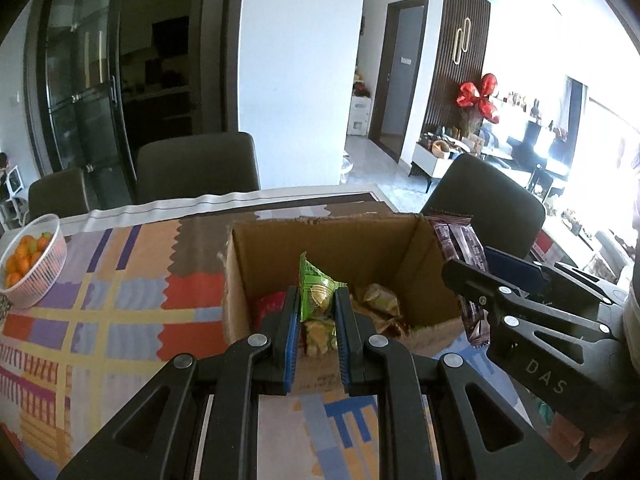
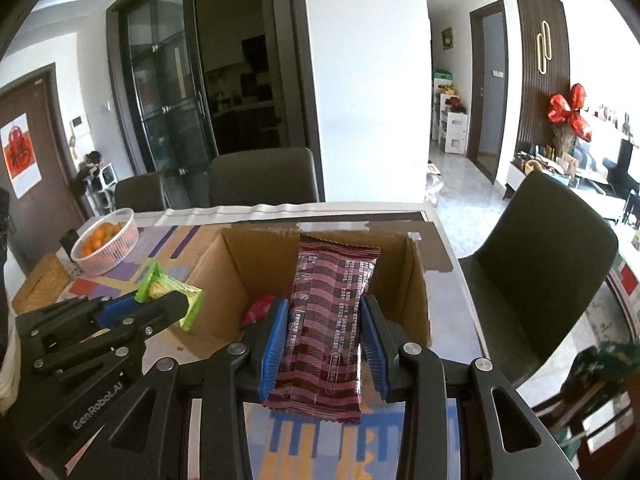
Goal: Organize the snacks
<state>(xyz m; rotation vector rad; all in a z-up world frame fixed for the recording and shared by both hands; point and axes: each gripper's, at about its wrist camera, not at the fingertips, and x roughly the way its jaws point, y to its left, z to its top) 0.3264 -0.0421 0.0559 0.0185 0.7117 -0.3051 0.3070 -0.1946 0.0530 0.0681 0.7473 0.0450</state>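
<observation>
An open cardboard box (image 1: 416, 252) (image 2: 240, 264) stands on the patterned tablecloth. My left gripper (image 1: 318, 300) (image 2: 164, 300) is shut on a green snack packet (image 1: 316, 292) (image 2: 168, 288), held just before the box's near wall. My right gripper (image 2: 326, 320) (image 1: 474, 270) is shut on a maroon striped snack bar (image 2: 328, 320) (image 1: 460, 244), upright over the box's near right side. Inside the box lie a red packet (image 1: 268, 304) (image 2: 260, 308) and a tan wrapped snack (image 1: 382, 300).
A white basket of oranges (image 1: 32, 264) (image 2: 106, 244) sits at the table's left. Dark chairs (image 1: 200, 168) (image 2: 544, 268) stand behind and to the right of the table. A woven mat (image 2: 36, 284) lies at the far left edge.
</observation>
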